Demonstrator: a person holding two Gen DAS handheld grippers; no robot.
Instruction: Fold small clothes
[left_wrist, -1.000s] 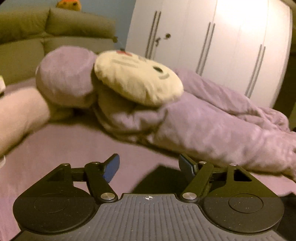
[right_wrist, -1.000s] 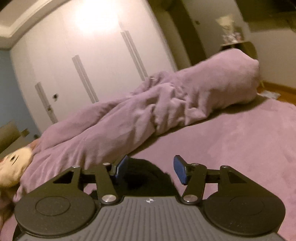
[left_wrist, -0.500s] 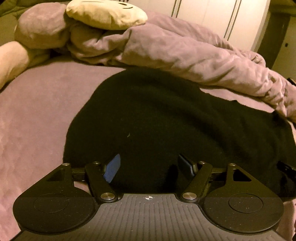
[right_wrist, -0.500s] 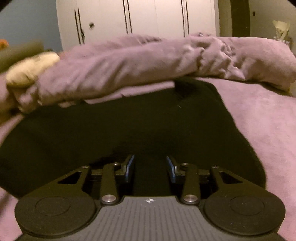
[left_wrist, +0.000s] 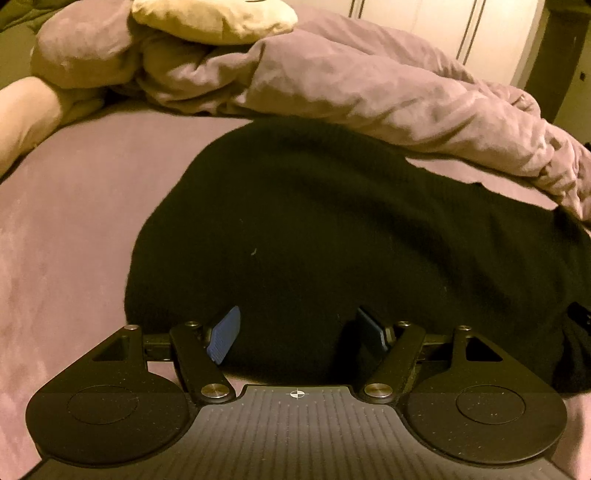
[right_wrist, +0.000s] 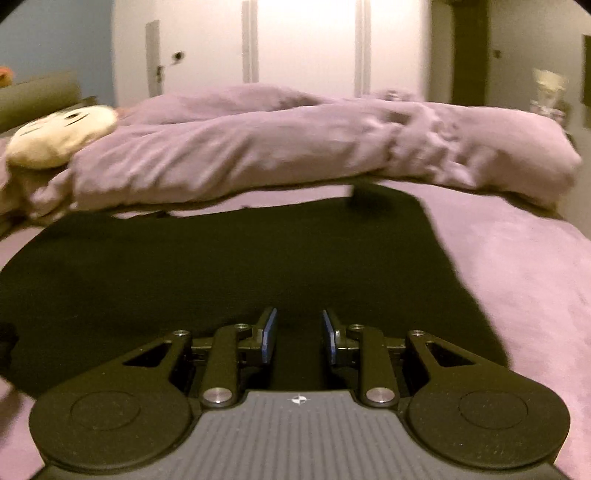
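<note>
Lying spread flat on a mauve bed (left_wrist: 70, 206), a black knitted garment (left_wrist: 314, 229) shows no fold yet, so the folding looks barely begun and every fold seems left to do. Its near hem sits right at both claws. The left claw (left_wrist: 297, 330) hangs wide open over the hem near the garment's left corner, gripping nothing. The right claw (right_wrist: 299, 334) is closing, its blue pads narrow, with dark fabric between them; whether they pinch it yet cannot be told. Behind lie a rumpled mauve duvet (right_wrist: 295, 147) and a cream plush face (right_wrist: 59, 134).
</note>
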